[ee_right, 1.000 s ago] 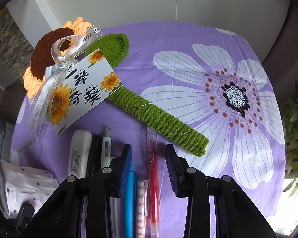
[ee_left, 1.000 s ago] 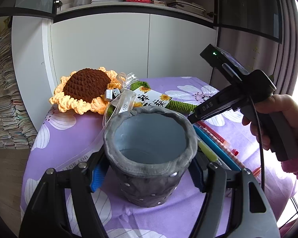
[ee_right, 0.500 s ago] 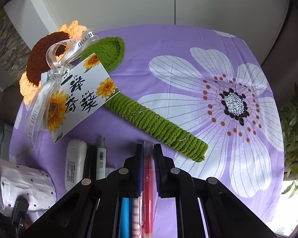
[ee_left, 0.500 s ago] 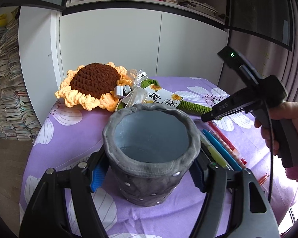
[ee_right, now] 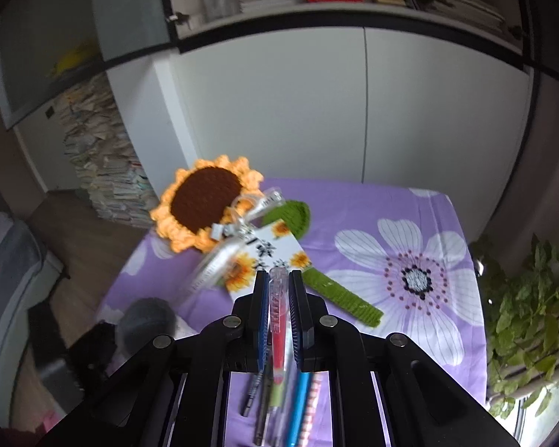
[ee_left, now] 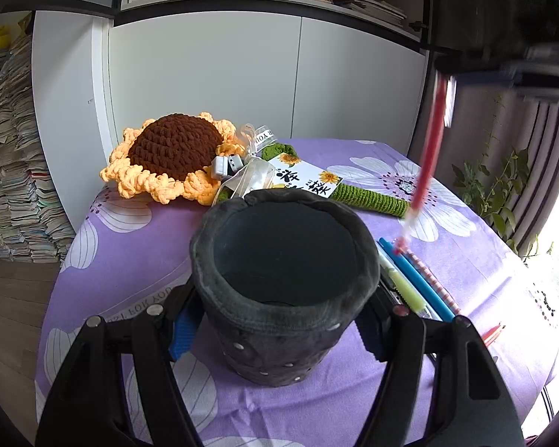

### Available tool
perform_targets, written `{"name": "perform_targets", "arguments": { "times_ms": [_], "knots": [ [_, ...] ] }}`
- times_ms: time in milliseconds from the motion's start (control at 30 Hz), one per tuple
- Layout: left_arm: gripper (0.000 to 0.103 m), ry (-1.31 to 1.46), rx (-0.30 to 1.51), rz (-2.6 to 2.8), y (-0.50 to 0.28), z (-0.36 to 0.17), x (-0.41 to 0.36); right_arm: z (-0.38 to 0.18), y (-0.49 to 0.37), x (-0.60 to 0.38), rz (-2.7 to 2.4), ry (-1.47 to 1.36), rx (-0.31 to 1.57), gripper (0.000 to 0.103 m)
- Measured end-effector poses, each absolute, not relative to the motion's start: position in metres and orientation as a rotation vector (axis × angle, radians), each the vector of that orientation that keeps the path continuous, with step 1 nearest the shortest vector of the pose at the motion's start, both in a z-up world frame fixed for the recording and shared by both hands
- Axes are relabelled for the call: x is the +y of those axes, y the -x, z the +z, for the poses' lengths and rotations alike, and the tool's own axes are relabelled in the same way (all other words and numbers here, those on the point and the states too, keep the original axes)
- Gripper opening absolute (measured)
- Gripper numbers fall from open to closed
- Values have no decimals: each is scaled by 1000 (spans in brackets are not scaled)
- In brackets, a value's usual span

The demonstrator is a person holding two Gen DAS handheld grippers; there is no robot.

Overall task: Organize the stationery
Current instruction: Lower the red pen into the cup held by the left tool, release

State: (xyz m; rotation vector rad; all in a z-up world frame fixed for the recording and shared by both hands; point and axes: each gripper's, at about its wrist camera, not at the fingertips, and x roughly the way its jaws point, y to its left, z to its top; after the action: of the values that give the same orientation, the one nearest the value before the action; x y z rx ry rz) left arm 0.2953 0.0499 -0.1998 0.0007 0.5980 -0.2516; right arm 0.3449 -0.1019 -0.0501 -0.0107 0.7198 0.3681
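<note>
A dark grey felt pen holder (ee_left: 279,320) stands upright on the purple flowered tablecloth (ee_left: 130,260), and my left gripper (ee_left: 279,331) is shut on its sides. Its inside looks dark, and what is in it I cannot make out. In the left wrist view my right gripper (ee_left: 503,70) is a blur at the top right, high above the table, with a red pen (ee_left: 428,149) hanging from it. In the right wrist view the right gripper (ee_right: 278,290) is shut on that red pen (ee_right: 278,320). Several pens lie right of the holder, among them a blue pen (ee_left: 417,279) and a green highlighter (ee_left: 402,283).
A crocheted sunflower (ee_left: 175,152) with a green stem (ee_left: 369,197) and a printed card (ee_left: 302,178) lies across the back of the table. White cabinet doors (ee_left: 242,82) stand behind. A leafy plant (ee_left: 492,190) is at the right, stacked books (ee_left: 15,171) at the left.
My right gripper closed on the red pen and lifted it up off the row of pens on the table. The left gripper kept its grip on the holder without moving.
</note>
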Motion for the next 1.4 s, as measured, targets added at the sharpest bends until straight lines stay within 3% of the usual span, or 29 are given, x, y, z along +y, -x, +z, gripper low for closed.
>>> {"name": "perform_targets", "arguments": {
  "times_ms": [367,933,1267,1367,1400],
  "knots": [
    [69,0,600,-256,-296,-200,51,0,-306,-67,587,-25,558,12],
    [70,3,601,-257,-296,-200,51,-79,-334,-30,629,85,790,12],
    [70,-1,600,-255,-296,-201,51,-81,-339,-57,624,-10,819,12],
    [70,-2,600,-254,-296,-201,51,-73,-333,-88,564,-74,781,22],
    [70,-2,600,-254,-296,-201,51,-73,-333,-100,535,-97,774,35]
  ]
}}
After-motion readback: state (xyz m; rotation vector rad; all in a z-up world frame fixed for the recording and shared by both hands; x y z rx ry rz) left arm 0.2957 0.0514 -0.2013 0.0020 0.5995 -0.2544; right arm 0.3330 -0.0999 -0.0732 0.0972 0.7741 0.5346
